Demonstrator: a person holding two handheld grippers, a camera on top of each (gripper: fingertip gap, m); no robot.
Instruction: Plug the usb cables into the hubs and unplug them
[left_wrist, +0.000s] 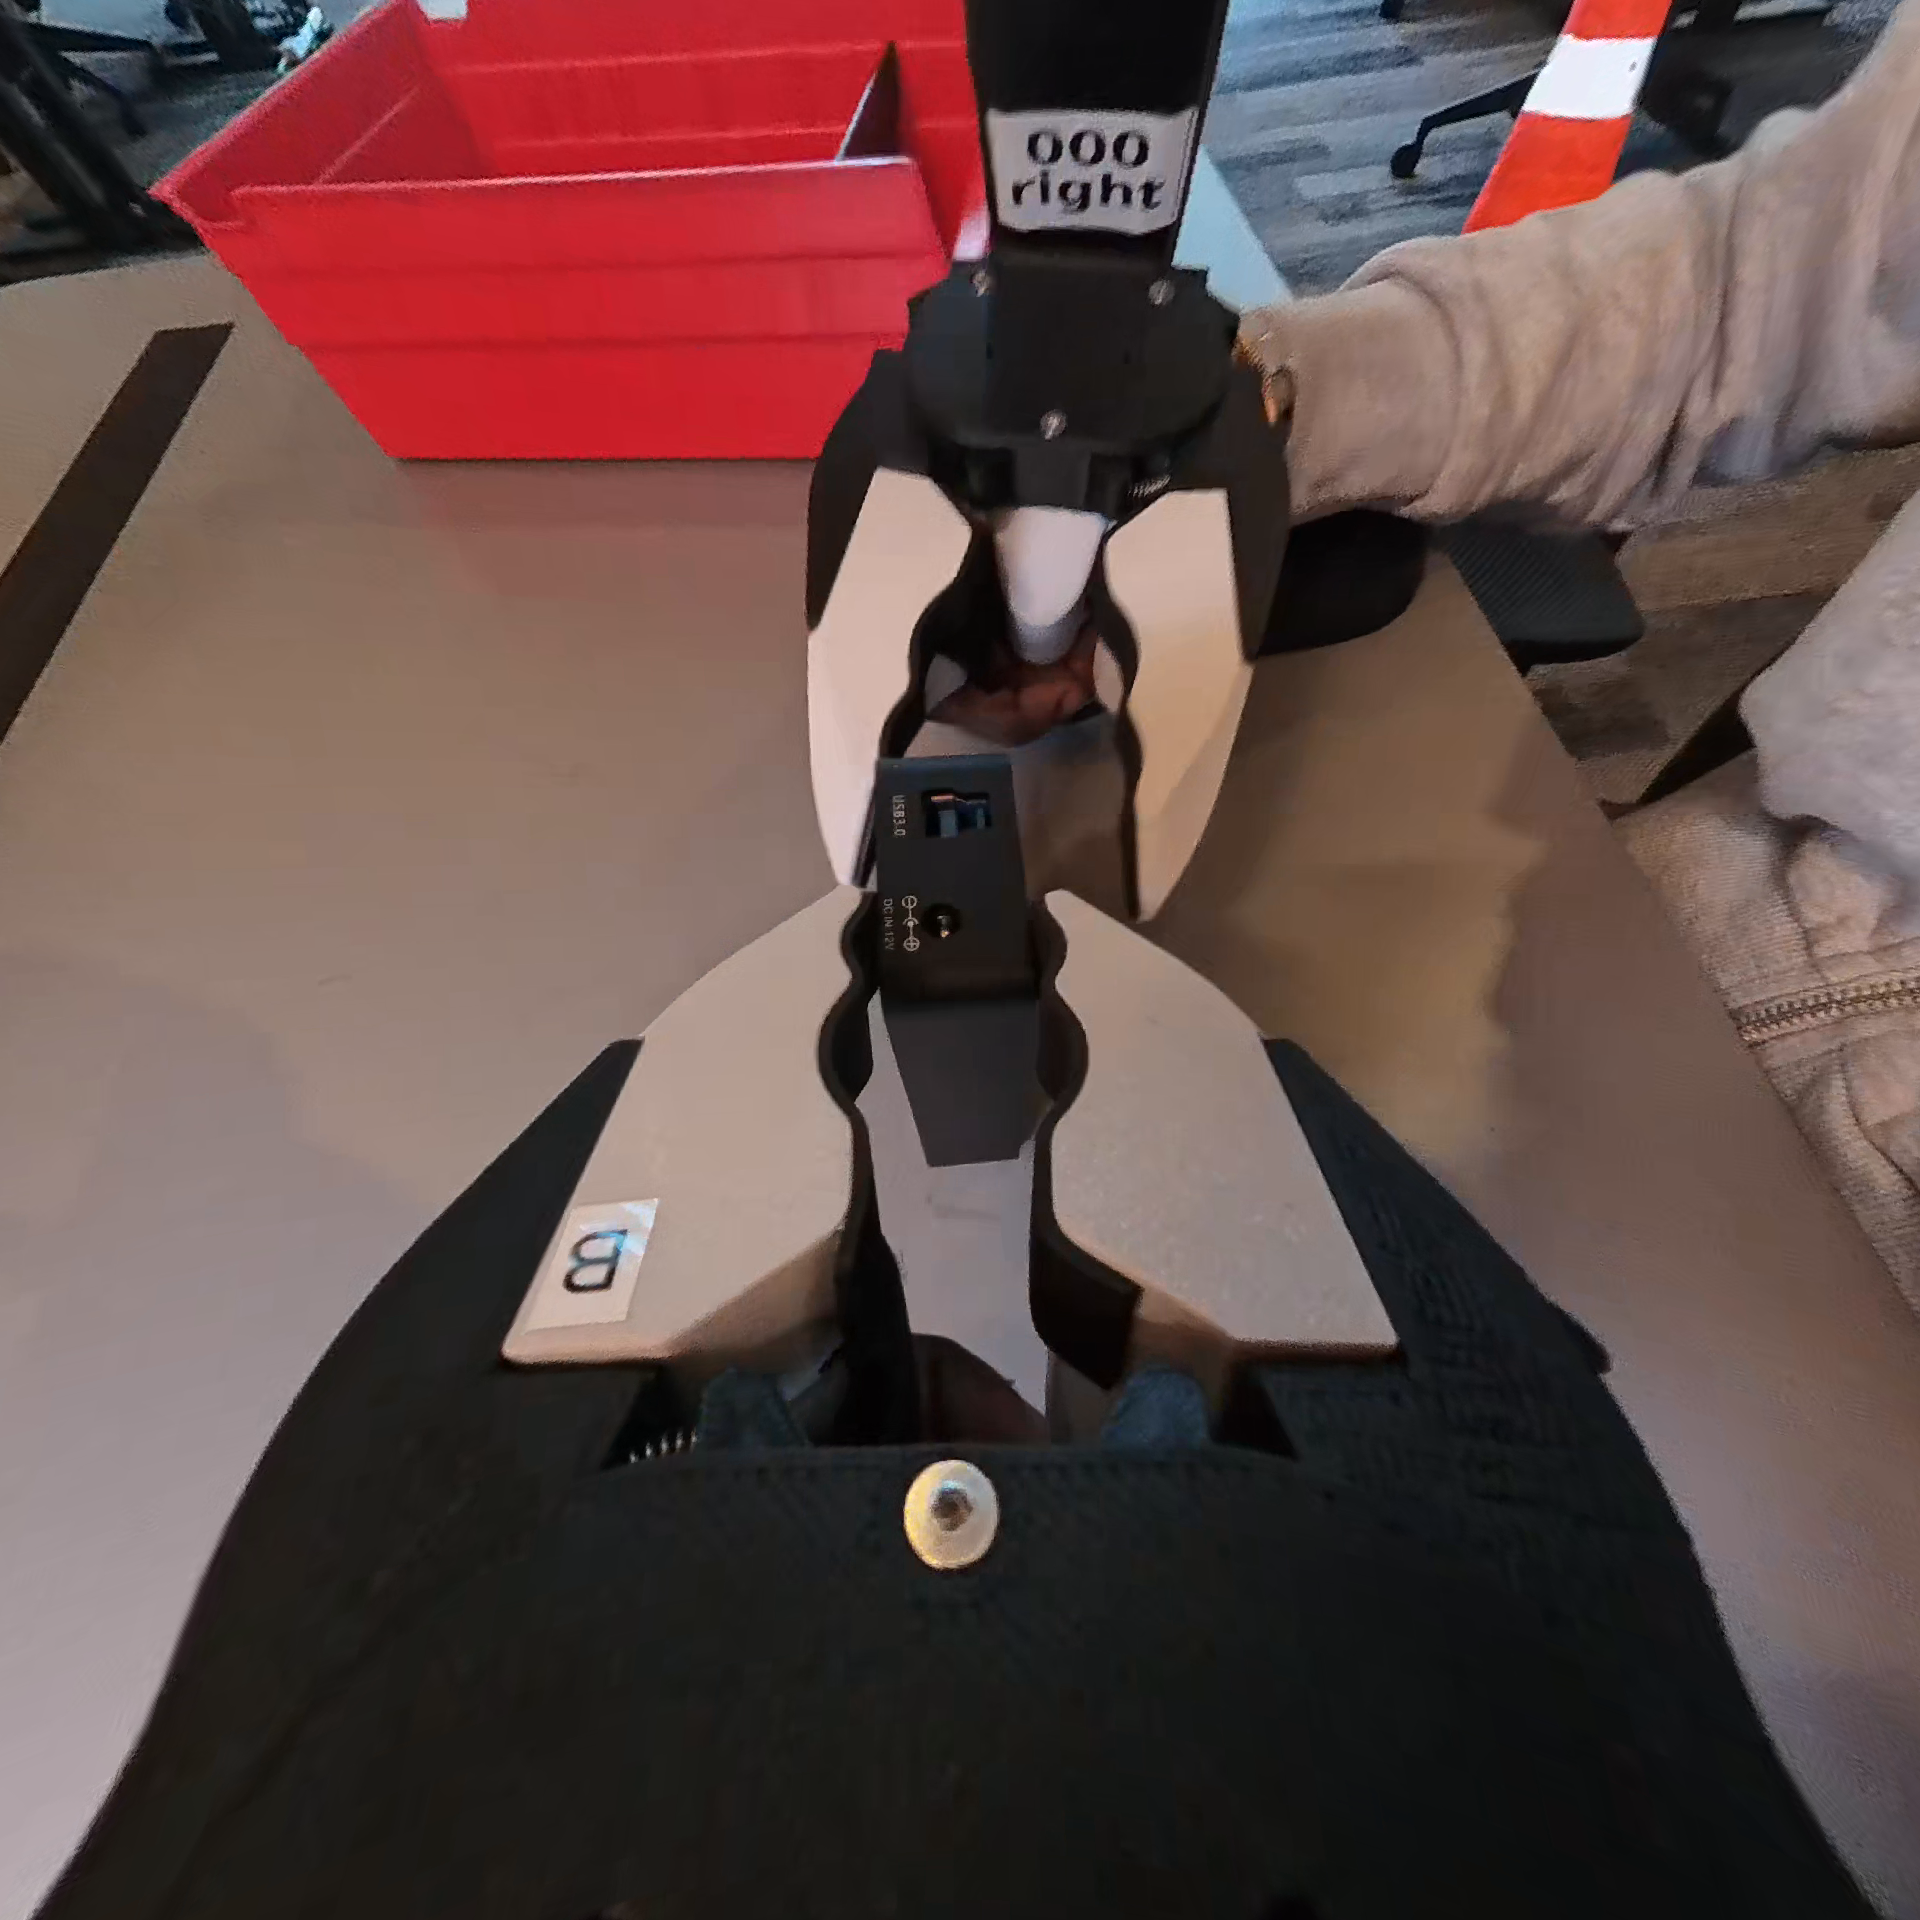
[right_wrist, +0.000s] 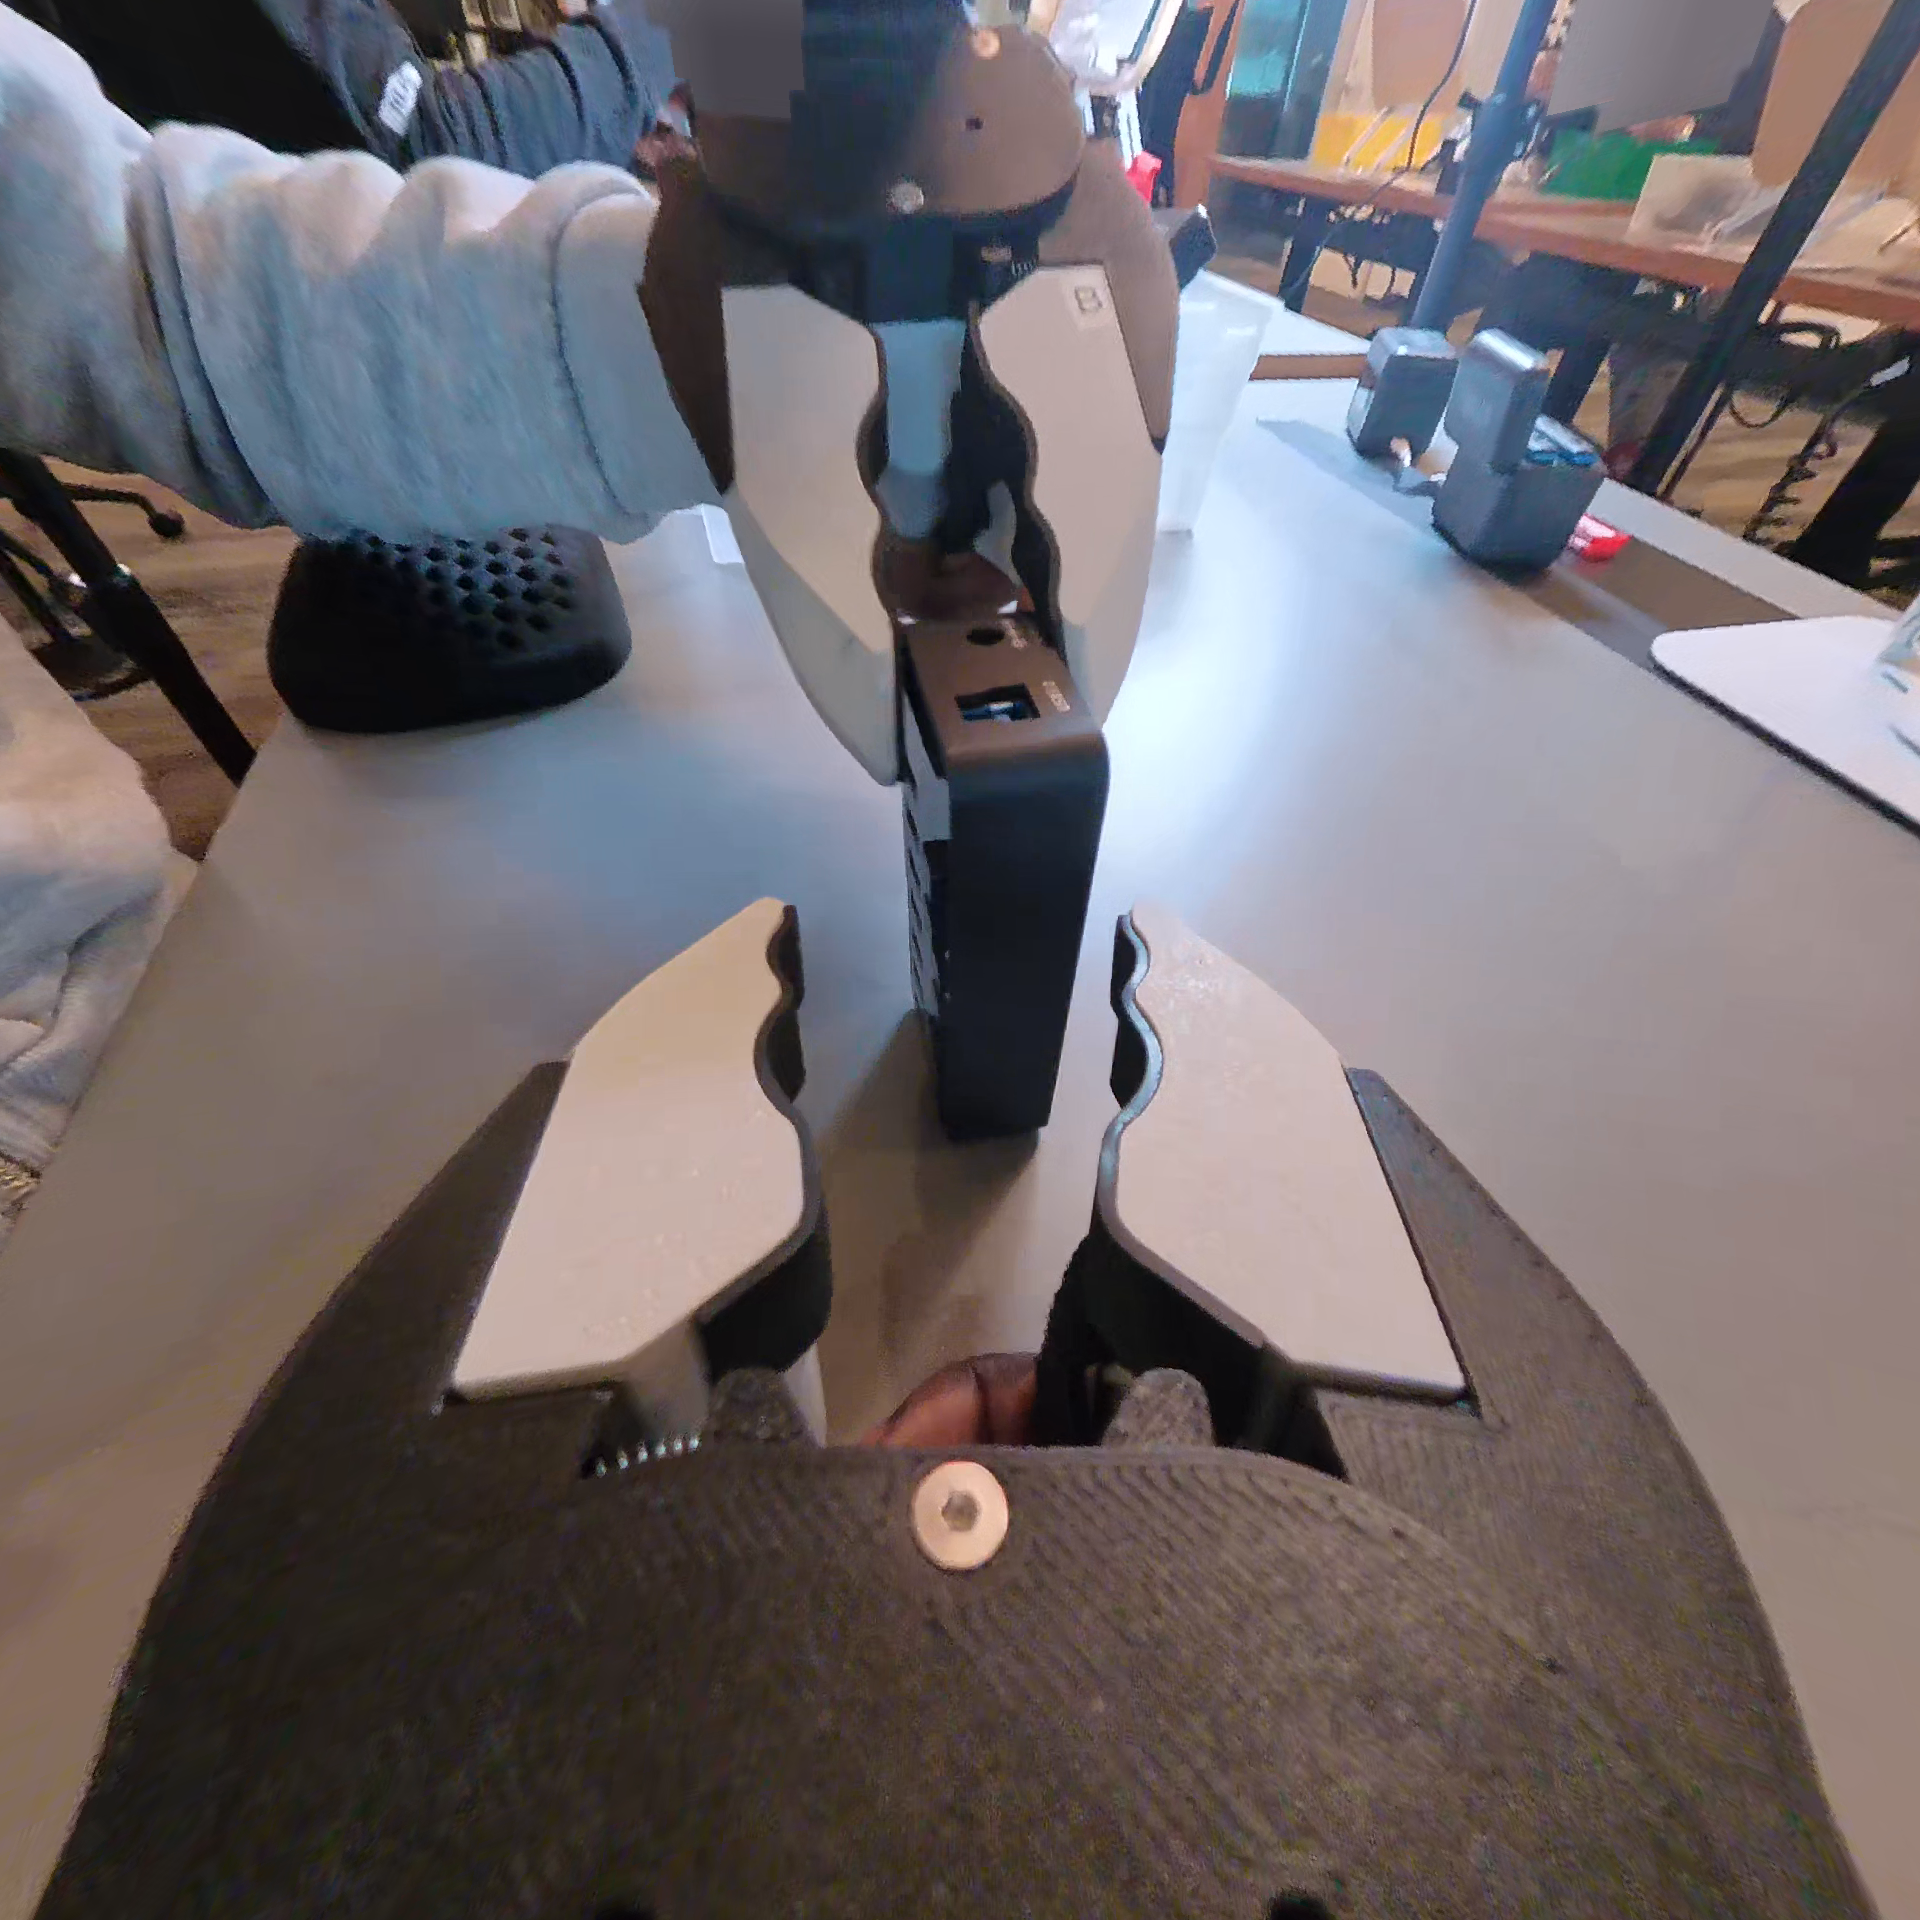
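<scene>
Grey worktop (right_wrist: 1403, 935), office room behind; red bin (left_wrist: 582, 312) at the far left in the left wrist view, black perforated object (right_wrist: 447, 634) and small chargers (right_wrist: 1496, 457) on the worktop in the right wrist view.

Item: hub (right_wrist: 1003, 883), black, box-shaped, standing on its narrow edge on the worktop between the two tools. Upper end face shows one blue port and a round power socket.

Left tool (left_wrist: 951, 935): closed on the hub, fingers pressing its two sides near the upper end.

Right tool (right_wrist: 956, 956): jaws spread, holding nothing; tips just beside the hub's near end, not touching it as far as can be told.

Cables: none in view in either picture. Plugging not yet begun, by this evidence.

Risks, judged:
- Hub stands on a thin edge; held only near one end, so it may pivot or tip if the right tool bumps it.
- Right tool closing off-centre could twist the hub out of the left tool's grip.
- Smooth casing may slide under a push on the port.
- Side ports partly hidden; a plug could be misaligned.
</scene>
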